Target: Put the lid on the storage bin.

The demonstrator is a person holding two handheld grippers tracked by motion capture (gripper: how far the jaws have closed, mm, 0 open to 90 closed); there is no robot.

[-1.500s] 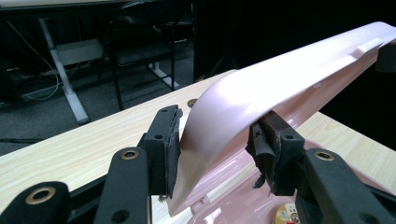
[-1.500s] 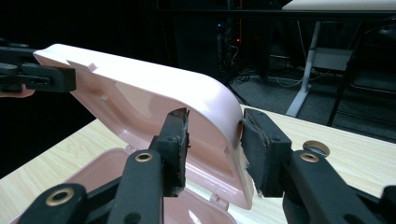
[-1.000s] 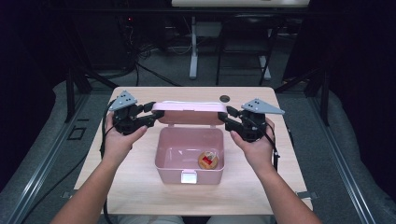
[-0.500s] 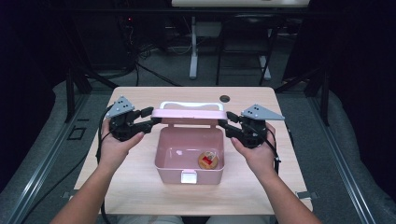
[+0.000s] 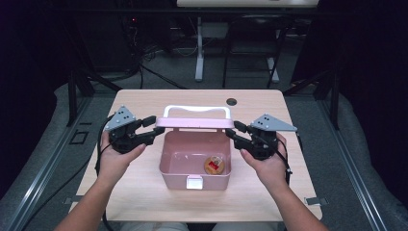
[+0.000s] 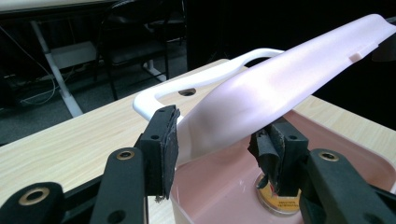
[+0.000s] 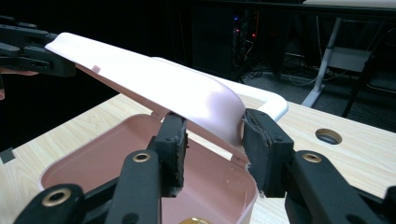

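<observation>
A pale pink plastic storage box sits at the middle of the light wooden table, and its hinged pink lid, with a white carrying handle on top, stands half raised over the far edge. The left gripper brackets the lid's left end; its jaws have just been opening, and in the left gripper view the lid lies between the pads, though I cannot tell whether they press on it. The right gripper brackets the right end, and in its own view the lid passes between pads whose contact I likewise cannot tell. To swing the lid well, both ends should probably travel together at an even pace so the hinge does not twist. A small round yellow and red item lies inside the box near its right wall. The room beyond is dark, with desk legs and cables on a grey floor.
</observation>
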